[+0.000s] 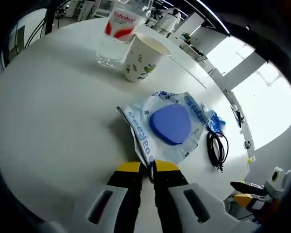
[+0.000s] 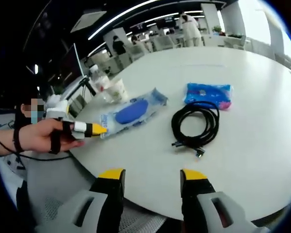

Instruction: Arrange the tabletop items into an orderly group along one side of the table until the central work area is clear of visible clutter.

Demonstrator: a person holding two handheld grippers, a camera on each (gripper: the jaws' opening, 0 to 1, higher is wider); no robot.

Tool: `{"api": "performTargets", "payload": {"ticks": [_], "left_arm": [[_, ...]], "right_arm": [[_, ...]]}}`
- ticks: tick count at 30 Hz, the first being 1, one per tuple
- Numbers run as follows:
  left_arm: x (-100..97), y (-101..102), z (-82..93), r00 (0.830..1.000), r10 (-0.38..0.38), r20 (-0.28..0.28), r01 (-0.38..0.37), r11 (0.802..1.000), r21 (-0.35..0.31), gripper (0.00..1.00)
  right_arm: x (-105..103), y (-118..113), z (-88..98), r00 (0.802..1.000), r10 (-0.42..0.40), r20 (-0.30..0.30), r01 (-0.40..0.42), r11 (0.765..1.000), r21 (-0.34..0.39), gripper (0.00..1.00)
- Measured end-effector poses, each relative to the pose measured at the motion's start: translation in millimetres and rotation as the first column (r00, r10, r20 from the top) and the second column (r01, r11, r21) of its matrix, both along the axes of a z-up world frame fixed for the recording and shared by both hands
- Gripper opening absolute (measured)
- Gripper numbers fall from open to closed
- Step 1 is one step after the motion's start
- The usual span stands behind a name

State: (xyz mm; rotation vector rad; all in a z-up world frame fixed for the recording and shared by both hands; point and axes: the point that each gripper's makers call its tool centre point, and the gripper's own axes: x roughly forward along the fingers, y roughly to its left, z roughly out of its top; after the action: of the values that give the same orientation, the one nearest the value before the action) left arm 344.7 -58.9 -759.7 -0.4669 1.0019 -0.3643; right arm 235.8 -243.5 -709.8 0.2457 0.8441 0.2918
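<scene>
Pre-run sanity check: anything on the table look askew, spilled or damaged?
Nothing spilled or damaged. The paper cup and water bottle stand upright side by side. The left gripper is shut on an edge of the clear packet holding a blue pad. The black cable lies loosely coiled beside a blue pouch.

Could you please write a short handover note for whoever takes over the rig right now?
Left gripper: shut on the edge of the clear packet holding a blue pad, near the table's edge.
Right gripper: open, holding nothing, over the near table rim.
Paper cup and water bottle stand together at the far side.
Black cable and blue packet lie mid-table.
Left: group the packet, cable and blue packet beside the cup.
</scene>
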Motion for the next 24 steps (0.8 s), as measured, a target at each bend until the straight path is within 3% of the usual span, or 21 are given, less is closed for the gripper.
{"api": "performTargets", "payload": {"ticks": [14, 24], "left_arm": [[-4.0, 4.1, 0.9, 1.000, -0.027, 0.008, 0.027, 0.999, 0.038, 0.00], [-19.7, 32.2, 1.7, 0.998, -0.059, -0.004, 0.059, 0.994, 0.097, 0.00]], "right_arm": [[11.9, 4.4, 1.7, 0.999, 0.034, 0.010, -0.034, 0.999, 0.001, 0.47], [21.1, 11.7, -0.8, 0.999, 0.048, 0.007, -0.048, 0.998, 0.039, 0.44]]}}
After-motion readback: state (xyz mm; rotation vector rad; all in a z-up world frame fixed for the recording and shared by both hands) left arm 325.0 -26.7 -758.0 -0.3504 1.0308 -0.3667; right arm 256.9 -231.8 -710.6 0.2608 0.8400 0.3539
